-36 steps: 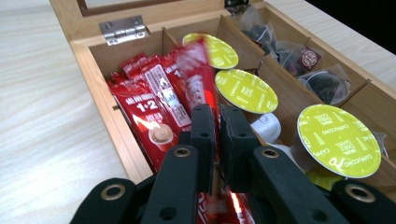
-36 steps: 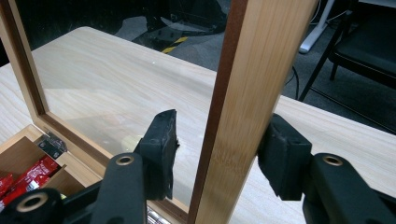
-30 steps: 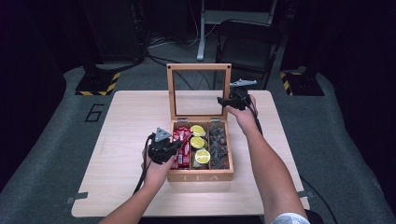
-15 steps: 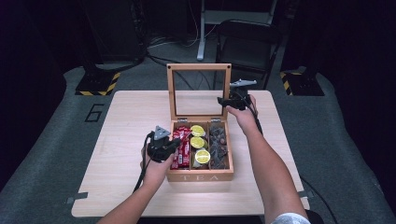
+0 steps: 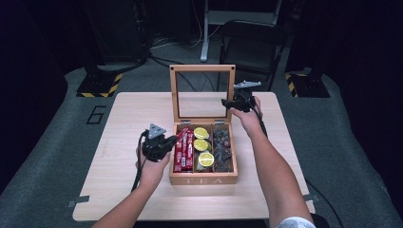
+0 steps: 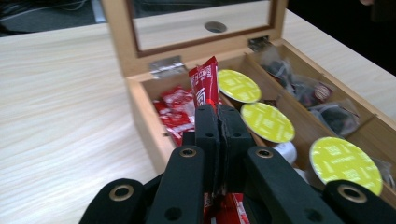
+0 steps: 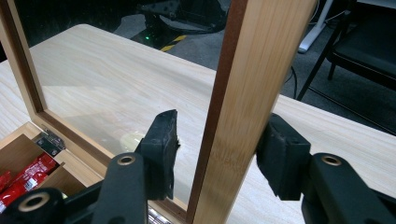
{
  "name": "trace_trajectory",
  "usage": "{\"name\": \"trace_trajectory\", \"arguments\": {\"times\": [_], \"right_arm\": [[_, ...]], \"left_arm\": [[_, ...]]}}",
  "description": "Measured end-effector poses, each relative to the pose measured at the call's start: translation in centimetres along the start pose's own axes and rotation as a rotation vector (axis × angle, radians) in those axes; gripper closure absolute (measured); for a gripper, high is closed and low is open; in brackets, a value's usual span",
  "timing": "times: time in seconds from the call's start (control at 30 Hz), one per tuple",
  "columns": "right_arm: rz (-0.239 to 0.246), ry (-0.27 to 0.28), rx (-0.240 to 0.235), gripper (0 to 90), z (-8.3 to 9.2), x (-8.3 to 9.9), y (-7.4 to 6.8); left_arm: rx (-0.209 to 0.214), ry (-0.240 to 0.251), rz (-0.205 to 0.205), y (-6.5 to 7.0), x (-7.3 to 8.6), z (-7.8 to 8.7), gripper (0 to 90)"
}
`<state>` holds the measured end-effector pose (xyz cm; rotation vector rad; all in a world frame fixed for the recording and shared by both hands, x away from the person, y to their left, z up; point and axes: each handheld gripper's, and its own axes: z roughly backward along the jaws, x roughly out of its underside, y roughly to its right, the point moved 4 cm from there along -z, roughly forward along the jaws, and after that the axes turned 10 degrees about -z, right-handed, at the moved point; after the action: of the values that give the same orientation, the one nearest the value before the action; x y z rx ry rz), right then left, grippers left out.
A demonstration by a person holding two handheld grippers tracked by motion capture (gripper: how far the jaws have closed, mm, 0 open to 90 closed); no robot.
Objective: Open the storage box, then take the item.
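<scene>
We are watching both forearms reaching in from the near edge of the desk (image 5: 119,190). The left hand (image 5: 152,168) is sitting just left of the wooden tea box (image 5: 203,179), wrist roughly level, and the left claw (image 6: 218,122) is pinching shut on a red sachet (image 6: 204,85) whose top is sticking up past the claw's tips, above the box's left compartment. Beyond that claw, yellow-topped capsules (image 6: 267,122) are lying in the middle compartment, dark tea pouches (image 6: 322,100) in the far one. The right arm is stretching farther forward, its hand (image 5: 246,114) raised at the upright glass lid (image 5: 202,69). The right claw (image 7: 219,147) is straddling the lid's wooden side rail (image 7: 243,116), jaws parted on either side; the right jaw's pad is lying against the rail, the left pad showing a small gap.
</scene>
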<state>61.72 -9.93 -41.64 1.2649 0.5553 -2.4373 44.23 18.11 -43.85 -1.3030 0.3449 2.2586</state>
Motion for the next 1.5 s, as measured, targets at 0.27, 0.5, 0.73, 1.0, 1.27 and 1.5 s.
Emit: {"name": "trace_trajectory", "arguments": {"times": [0.27,0.5,0.73,1.0,1.27,1.5], "right_arm": [[-0.001,0.0,0.002,50.3,0.0,0.0,0.0],[-0.001,-0.001,0.003,50.3,0.0,0.0,0.0],[-0.004,-0.004,0.006,50.4,0.1,0.0,-0.1],[-0.003,-0.003,0.005,50.5,0.0,0.0,0.0],[0.002,-0.001,0.003,50.4,0.0,0.0,0.0],[-0.003,-0.005,0.005,50.6,0.1,0.0,-0.1]], "left_arm": [[-0.081,-0.005,0.021,-3.2,0.1,1.4,87.8],[-0.148,-0.012,0.042,-5.6,0.5,2.2,87.8],[-0.196,-0.016,0.071,-7.2,1.4,2.7,87.8],[-0.226,-0.028,0.101,-8.8,2.6,3.1,87.8],[-0.254,-0.046,0.121,-10.1,3.8,3.3,87.7],[-0.271,-0.049,0.141,-10.6,4.6,3.2,87.7]]}}
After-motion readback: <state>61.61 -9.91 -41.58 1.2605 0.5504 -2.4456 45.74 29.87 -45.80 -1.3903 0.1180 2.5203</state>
